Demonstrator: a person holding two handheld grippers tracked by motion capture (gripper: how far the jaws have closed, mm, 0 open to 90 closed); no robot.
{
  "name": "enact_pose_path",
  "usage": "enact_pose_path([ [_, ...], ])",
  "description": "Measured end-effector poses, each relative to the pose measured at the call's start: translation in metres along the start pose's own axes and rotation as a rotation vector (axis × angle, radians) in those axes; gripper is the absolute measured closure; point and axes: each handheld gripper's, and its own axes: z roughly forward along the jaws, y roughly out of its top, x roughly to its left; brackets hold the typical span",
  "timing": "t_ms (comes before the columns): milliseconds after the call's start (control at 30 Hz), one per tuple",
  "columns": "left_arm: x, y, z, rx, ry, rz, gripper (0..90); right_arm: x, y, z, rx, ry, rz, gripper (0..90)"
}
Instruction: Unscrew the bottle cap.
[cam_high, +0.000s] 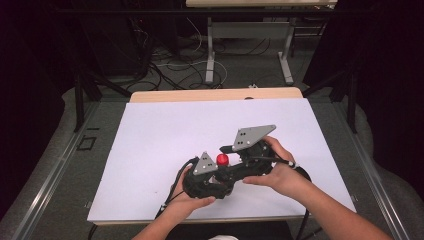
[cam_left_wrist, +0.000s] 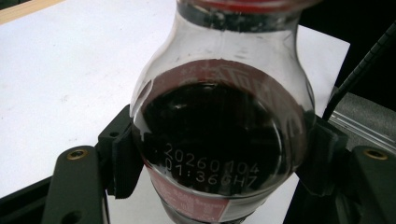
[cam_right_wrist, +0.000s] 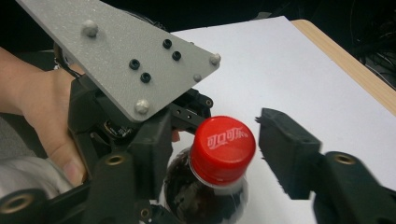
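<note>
A small cola bottle (cam_left_wrist: 219, 135) with dark drink and a red cap (cam_right_wrist: 224, 142) stands upright over the white sheet. My left gripper (cam_left_wrist: 219, 163) is shut on the bottle's body, one jaw pressed against each side. In the high view the left gripper (cam_high: 212, 175) sits near the front of the table, with the cap (cam_high: 222, 159) poking up beside its grey plate. My right gripper (cam_right_wrist: 217, 149) is open around the cap, and a gap shows between the cap and the right-hand jaw. From above, the right gripper (cam_high: 231, 151) reaches in from the right.
A white sheet (cam_high: 165, 135) covers the table, and a wooden edge (cam_high: 215, 94) shows at the far side. The left gripper's grey plate (cam_right_wrist: 116, 56) and the hand (cam_right_wrist: 42, 107) holding it sit close in the right gripper view. Another table's legs and cables lie on the floor beyond.
</note>
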Motion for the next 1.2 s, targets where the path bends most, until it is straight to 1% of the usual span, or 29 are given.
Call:
enact_pose_path([
  [67,-0.001,0.000,0.001,0.000,-0.005,0.000,29.9,-0.001,-0.001,0.002,-0.005,0.005,0.000,54.2],
  [100,-0.001,0.000,0.000,0.009,-0.007,0.011,29.9,-0.002,-0.001,0.002,-0.001,-0.001,-0.020,60.5],
  [167,-0.001,0.000,0.000,0.006,-0.010,0.010,29.9,-0.007,-0.001,0.003,-0.001,0.033,-0.044,60.7],
  [200,0.000,0.000,-0.001,0.018,-0.011,0.016,29.9,-0.013,0.000,0.003,0.000,0.105,-0.108,60.7],
  [233,-0.001,0.000,-0.001,0.011,-0.012,0.019,29.9,-0.019,0.000,0.004,0.000,0.156,-0.156,60.9],
  [300,-0.003,-0.001,0.000,0.004,-0.024,0.011,29.9,-0.028,0.001,0.004,-0.001,0.244,-0.205,60.9],
  [333,-0.004,-0.001,-0.001,0.006,-0.032,0.014,29.9,-0.028,0.001,0.004,-0.001,0.244,-0.205,60.9],
  [367,-0.004,-0.001,-0.001,0.008,-0.038,0.030,29.9,-0.035,0.001,0.005,-0.005,0.332,-0.249,60.9],
  [400,-0.004,-0.002,-0.001,-0.003,-0.039,0.028,29.9,-0.035,0.001,0.005,-0.005,0.332,-0.249,60.9],
  [433,-0.004,-0.002,-0.001,-0.002,-0.043,0.028,29.9,-0.038,0.001,0.006,-0.006,0.360,-0.261,60.8],
  [467,-0.003,-0.002,-0.001,0.013,-0.048,0.029,29.9,-0.040,0.001,0.006,-0.012,0.372,-0.268,60.3],
  [500,-0.004,-0.002,0.000,-0.002,-0.028,0.027,29.9,-0.038,0.000,0.006,-0.011,0.341,-0.245,46.2],
  [533,-0.003,-0.002,0.000,0.002,-0.028,0.020,29.9,-0.037,0.000,0.006,-0.026,0.317,-0.182,39.5],
  [567,-0.001,-0.001,-0.001,0.002,-0.024,0.020,29.9,-0.037,0.000,0.006,-0.026,0.317,-0.182,39.5],
  [600,-0.001,-0.001,-0.001,0.000,-0.012,0.015,29.9,-0.034,-0.001,0.006,-0.035,0.293,-0.123,38.5],
  [633,0.000,-0.001,-0.002,0.002,-0.008,0.010,29.9,-0.028,-0.001,0.003,-0.024,0.212,-0.084,38.6],
  [667,0.001,-0.001,-0.003,0.012,-0.006,0.010,29.9,-0.028,-0.001,0.003,-0.024,0.212,-0.084,38.6],
  [700,0.002,-0.001,-0.002,-0.003,0.004,0.011,29.9,-0.020,-0.003,0.001,-0.028,0.135,-0.049,39.3],
  [733,0.003,0.000,-0.003,0.001,0.005,0.013,29.9,-0.020,-0.003,0.001,-0.028,0.135,-0.049,39.3],
  [767,0.003,0.000,-0.003,0.004,0.001,0.009,29.9,-0.017,-0.004,0.000,-0.021,0.106,-0.024,40.8],
  [800,0.003,0.000,-0.003,0.005,0.001,0.001,29.9,-0.010,-0.006,-0.001,-0.028,0.057,0.000,44.1],
  [867,0.002,0.000,-0.002,-0.001,0.009,-0.009,29.9,-0.008,-0.007,-0.001,-0.033,0.047,0.008,45.3],
  [900,0.002,0.000,-0.001,-0.004,0.014,-0.010,29.9,-0.006,-0.008,-0.001,-0.033,0.038,0.030,47.3],
  [1000,0.001,0.001,0.000,0.007,0.029,-0.001,29.9,-0.004,-0.009,0.000,-0.036,0.004,0.057,49.9],
  [1033,0.000,0.001,0.001,0.012,0.031,0.001,29.9,-0.004,-0.009,0.002,-0.043,0.015,0.061,49.9],
  [1067,-0.001,0.001,0.001,0.019,0.031,-0.005,29.9,-0.003,-0.009,0.003,-0.042,0.004,0.071,51.5],
  [1133,-0.001,0.001,0.001,0.031,0.035,0.006,29.9,-0.004,-0.009,0.005,-0.041,0.006,0.067,52.2],
  [1167,0.000,0.001,0.002,0.018,0.038,0.007,29.9,-0.004,-0.009,0.005,-0.041,0.006,0.067,52.2],
  [1200,0.000,0.001,0.003,0.017,0.040,0.008,29.9,-0.006,-0.009,0.007,-0.046,0.017,0.055,55.7],
])
